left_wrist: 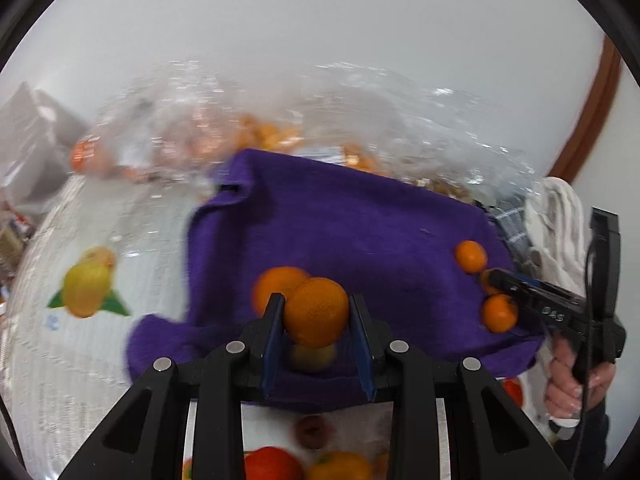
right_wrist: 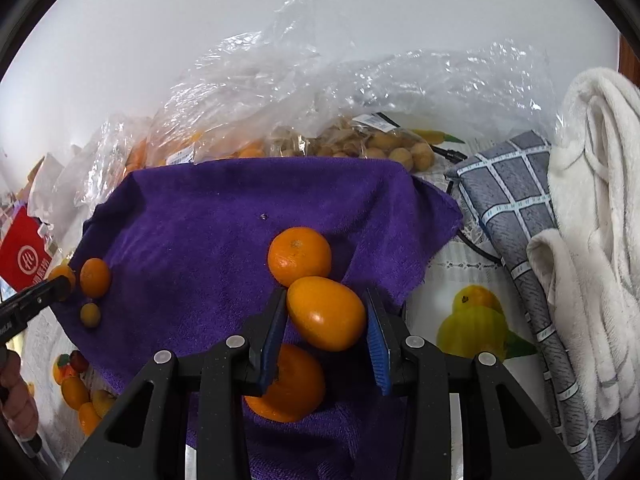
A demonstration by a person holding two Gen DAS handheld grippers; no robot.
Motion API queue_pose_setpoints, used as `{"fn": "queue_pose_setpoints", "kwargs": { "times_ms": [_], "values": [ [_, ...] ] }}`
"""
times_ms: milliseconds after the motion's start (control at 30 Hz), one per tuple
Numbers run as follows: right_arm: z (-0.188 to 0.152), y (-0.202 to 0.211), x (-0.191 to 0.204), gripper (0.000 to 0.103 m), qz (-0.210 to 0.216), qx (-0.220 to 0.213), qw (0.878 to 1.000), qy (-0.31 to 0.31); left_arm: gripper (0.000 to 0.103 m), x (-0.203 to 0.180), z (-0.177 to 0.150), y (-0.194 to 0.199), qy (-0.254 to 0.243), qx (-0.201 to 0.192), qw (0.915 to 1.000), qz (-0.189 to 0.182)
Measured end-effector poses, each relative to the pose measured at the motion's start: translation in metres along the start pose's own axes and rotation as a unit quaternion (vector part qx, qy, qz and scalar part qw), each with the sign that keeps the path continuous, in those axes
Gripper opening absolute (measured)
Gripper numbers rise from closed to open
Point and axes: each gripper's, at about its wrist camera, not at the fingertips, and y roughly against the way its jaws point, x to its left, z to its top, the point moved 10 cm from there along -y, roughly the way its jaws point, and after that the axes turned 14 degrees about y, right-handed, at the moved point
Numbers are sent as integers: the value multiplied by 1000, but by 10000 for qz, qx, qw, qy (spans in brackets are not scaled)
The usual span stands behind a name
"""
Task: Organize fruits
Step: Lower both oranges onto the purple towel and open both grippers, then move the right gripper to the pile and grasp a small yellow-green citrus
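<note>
We saw the left gripper (left_wrist: 316,322) holding a round orange fruit (left_wrist: 316,312) between its blue pads, above the near edge of the purple towel (left_wrist: 360,232). This fruit was almost a ball, so it had no clear long axis; its skin was dull orange with fine pores. Behind it, another orange (left_wrist: 276,286) lay on the towel, blurred.

The right gripper (right_wrist: 326,322) was closed on an egg-shaped orange fruit (right_wrist: 326,312). Its long axis ran across the jaws, tilted a little down to the right pad, and the left end touched the left pad. Its skin was smooth and shiny, with a bright spot of light. It hung over the right part of the towel, near the right edge. A flat mandarin (right_wrist: 299,256) with its stem mark upward lay just behind it, and one more orange (right_wrist: 290,384) lay under the jaws.

Clear plastic bags (right_wrist: 280,92) with fruit stood along the far edge of the towel.
</note>
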Motion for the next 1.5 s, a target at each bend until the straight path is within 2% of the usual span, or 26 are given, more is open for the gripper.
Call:
{"fn": "queue_pose_setpoints", "kwargs": {
  "times_ms": [100, 133, 267, 433, 533, 567, 600, 667, 767, 833, 967, 1000, 1100, 1300, 1433, 1500],
  "values": [
    [2, 7, 1, 41, 21, -40, 10000, 13, 30, -19, -5, -12, -96, 223, 9997, -65],
    [3, 13, 1, 42, -24, -73, 10000, 36, 30, -23, -6, -17, -140, 250, 9996, 2],
    [6, 41, -1, 59, -162, -284, 9995, 36, 31, -28, -10, -36, -401, 363, 9973, 490],
    [-5, 66, 0, 63, -535, -340, 9978, 180, 31, -27, -19, -50, -410, 572, 9954, 643],
    [-16, 76, 4, 63, -683, -276, 9971, 174, 32, -25, -19, -47, -283, 560, 9964, 569],
    [-19, 79, 6, 63, -710, -253, 9970, 177, 38, -25, -19, -44, -250, 565, 9967, 526],
    [-23, 82, 9, 63, -728, -251, 9969, 182, 49, -25, -19, -40, -223, 566, 9970, 479],
    [-29, 90, 16, 63, -745, -300, 9966, 191, 60, -22, -17, -23, -161, 455, 9980, 402],
    [-38, 101, 33, 63, -464, -410, 9980, 134, 61, -13, -15, 1, -183, 261, 9986, 431],
    [-42, 103, 44, 63, -416, -427, 9981, 124, 61, 4, -18, 21, -141, 102, 9982, 580],
    [-51, 99, 70, 63, -302, -284, 9988, 259, 61, 45, -31, 53, 92, -116, 9971, 747],
    [-55, 97, 79, 60, -234, -222, 9989, 332, 61, 54, -37, 60, 139, -117, 9971, 745],
    [-65, 91, 106, 50, -45, -136, 9985, 533, 60, 81, -52, 72, 216, -91, 9961, 845],
    [-70, 76, 153, 50, 207, -117, 9970, 738, 60, 120, -77, 80, 174, -51, 9945, 1033],
    [-64, 62, 169, 50, 277, -52, 9973, 673, 60, 132, -87, 77, 182, 20, 9947, 1014],
    [-59, 54, 173, 50, 376, 13, 9977, 571, 60, 131, -89, 79, 17, -62, 9954, 957]
  ]
}}
